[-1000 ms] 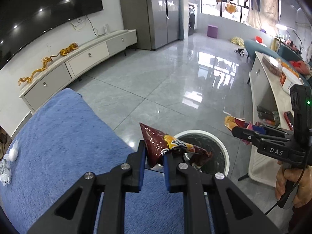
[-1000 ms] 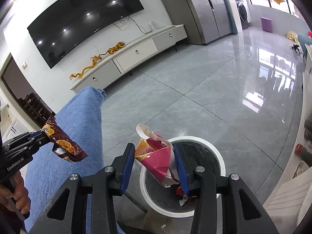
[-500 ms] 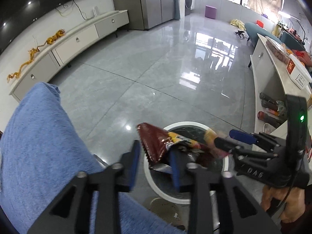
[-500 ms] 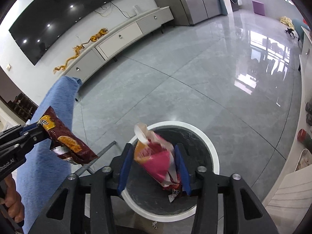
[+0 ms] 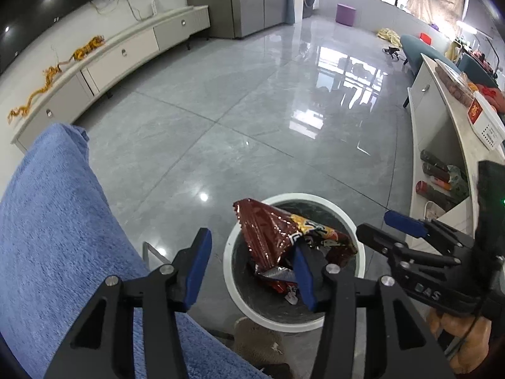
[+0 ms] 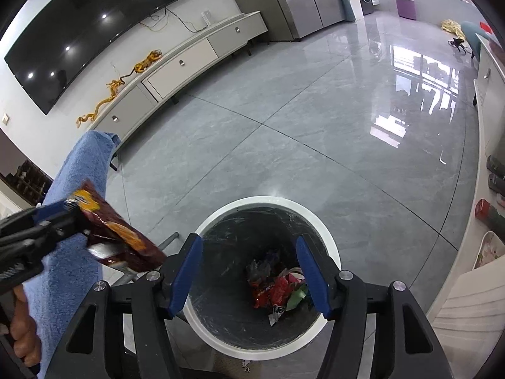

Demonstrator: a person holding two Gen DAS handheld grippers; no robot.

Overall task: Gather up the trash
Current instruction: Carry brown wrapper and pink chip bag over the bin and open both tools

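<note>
A round white-rimmed trash bin [image 5: 249, 311] [image 6: 328, 240] stands on the floor with several wrappers [image 6: 277, 290] at its bottom. My left gripper [image 5: 249, 265] is open; a dark red snack bag [image 5: 277, 237] rests against its right finger over the bin's left rim. The bag also shows in the right wrist view [image 6: 116, 237], at the left gripper's tips. My right gripper [image 6: 249, 271] is open and empty, directly above the bin; it shows in the left wrist view [image 5: 401, 221] at the right.
A blue towel-covered surface [image 5: 53, 252] [image 6: 75, 189] lies left of the bin. A white cabinet [image 5: 448, 145] with bottles on a low shelf stands to the right. Grey tiled floor [image 5: 252, 110] stretches ahead to a TV console [image 6: 189, 60].
My right gripper opened and its pink bag dropped into the bin. My left gripper moved over the bin and opened, with the red bag still against its right finger.
</note>
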